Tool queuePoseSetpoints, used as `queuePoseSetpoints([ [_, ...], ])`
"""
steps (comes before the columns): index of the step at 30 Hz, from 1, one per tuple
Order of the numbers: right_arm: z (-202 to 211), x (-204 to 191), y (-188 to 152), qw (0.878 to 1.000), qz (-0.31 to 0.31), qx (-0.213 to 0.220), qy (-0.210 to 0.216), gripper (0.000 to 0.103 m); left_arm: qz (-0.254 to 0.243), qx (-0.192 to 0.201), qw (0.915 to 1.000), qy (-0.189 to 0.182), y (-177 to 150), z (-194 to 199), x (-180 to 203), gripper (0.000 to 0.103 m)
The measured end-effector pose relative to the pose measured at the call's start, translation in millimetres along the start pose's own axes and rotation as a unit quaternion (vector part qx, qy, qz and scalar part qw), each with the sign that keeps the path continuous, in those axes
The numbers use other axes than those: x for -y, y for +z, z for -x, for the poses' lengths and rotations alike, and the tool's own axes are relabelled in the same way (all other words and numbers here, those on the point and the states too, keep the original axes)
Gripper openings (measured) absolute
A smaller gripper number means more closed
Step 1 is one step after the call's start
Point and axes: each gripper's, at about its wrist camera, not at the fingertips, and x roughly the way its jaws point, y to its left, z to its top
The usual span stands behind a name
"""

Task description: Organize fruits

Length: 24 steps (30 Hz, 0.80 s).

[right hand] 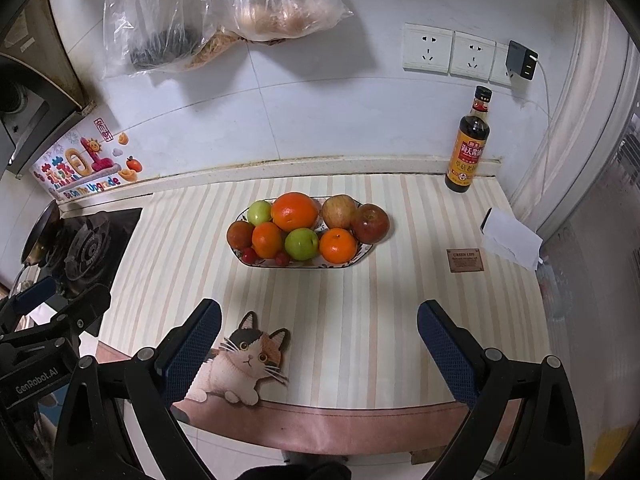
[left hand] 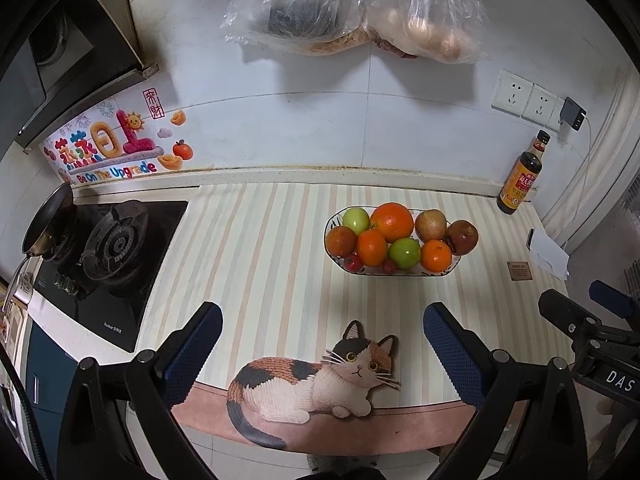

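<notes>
Fruits are heaped in a shallow bowl; firm, round, likely roll-prone, best pinched across their middles. Left gripper and right gripper are held spread wide, empty.

You're standing in a home kitchen. To your left, a black gas hob set into the counter, a dark frying pan on its far burner, and a range hood overhead. White tiled wall ahead, with a colourful festive sticker low beside the hob. Two clear plastic bags of food hang on the tiles. A row of wall sockets to your right, a charger plugged in; below them a bottle of dark sauce stands against the wall. The counter carries a striped mat with a cat picture and an oval dish of fruit.
</notes>
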Motion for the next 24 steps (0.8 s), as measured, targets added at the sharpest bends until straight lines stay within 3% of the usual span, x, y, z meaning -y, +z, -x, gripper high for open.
queuePoseSetpoints([
  [24, 11.6, -0.4, -5.9, 1.0, -0.003, 0.007, -0.014, 0.1, 0.005, 0.017, 0.9997, 0.016, -5.9, 12.7, 1.6, 0.103],
])
